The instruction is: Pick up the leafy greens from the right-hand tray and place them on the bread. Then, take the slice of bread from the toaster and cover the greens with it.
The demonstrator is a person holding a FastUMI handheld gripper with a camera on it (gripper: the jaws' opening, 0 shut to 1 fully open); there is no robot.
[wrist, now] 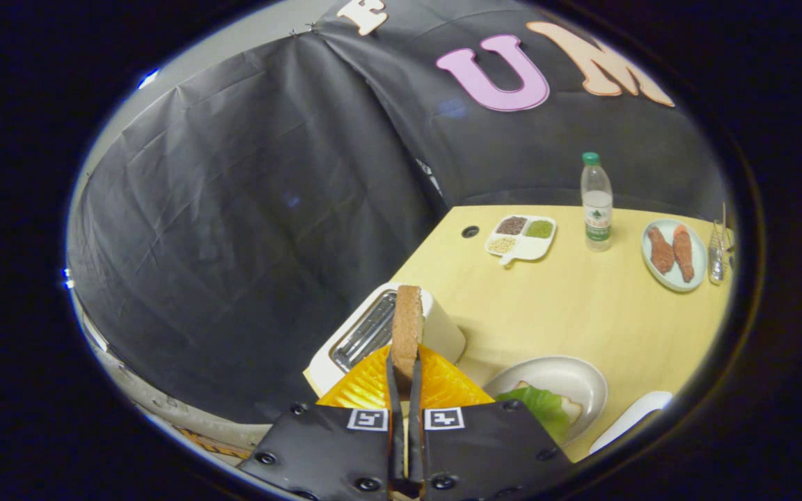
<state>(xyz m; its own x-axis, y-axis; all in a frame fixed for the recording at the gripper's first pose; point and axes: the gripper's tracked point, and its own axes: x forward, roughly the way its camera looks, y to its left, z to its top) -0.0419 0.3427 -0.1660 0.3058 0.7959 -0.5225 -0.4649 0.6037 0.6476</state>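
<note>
Greens (539, 403) already laid on plate's (582, 376) bread (571, 407); fingers (404, 376) pinched narrow on toaster's (373, 334) slice (406, 327), lifted clear, covering step left.

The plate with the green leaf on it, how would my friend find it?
Start at the white toaster on the pale wooden table. The gripper is shut on a brown bread slice above it. Beside it sits a round white plate; unlike the far plate of reddish pieces, it holds a green leaf on bread.

Water bottle (596, 202) upright on table (568, 306), divided dish of grains (521, 237) beside it, plate of sausages (674, 254) nearby
</note>
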